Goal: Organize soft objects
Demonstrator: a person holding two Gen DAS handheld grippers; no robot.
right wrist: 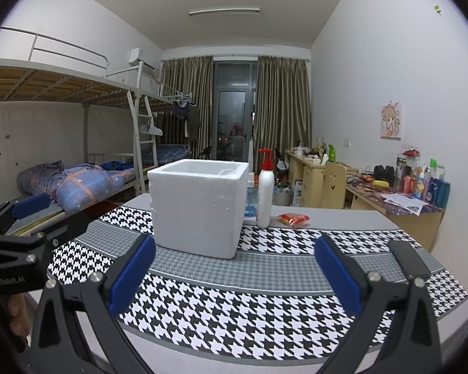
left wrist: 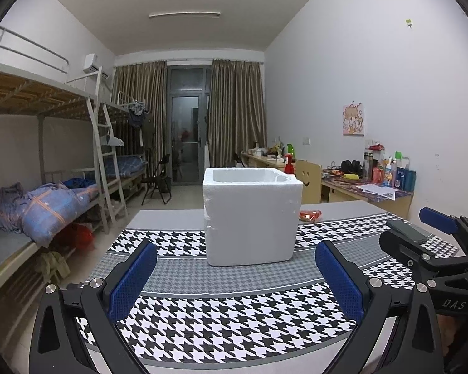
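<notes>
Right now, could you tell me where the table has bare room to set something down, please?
The patterned cloth lies bare between both open grippers and the foam box. The strip between the box and the phone is free too. It is crowded behind the box, where the pump bottle, a spray bottle and the red packet sit.

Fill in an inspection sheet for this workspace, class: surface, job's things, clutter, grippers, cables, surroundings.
Surface: table covered by a houndstooth cloth, lying flat.
Job's things: open white foam box upright on the cloth; contents hidden. No soft objects seen on the table.
Clutter: white pump bottle, clear spray bottle and red packet behind and to the right of the box; dark phone near the right edge.
Grippers: left gripper and right gripper both open, empty, fingers above the cloth.
Cables: nothing seen on the table.
Surroundings: bunk beds, curtains, cluttered desks.
</notes>
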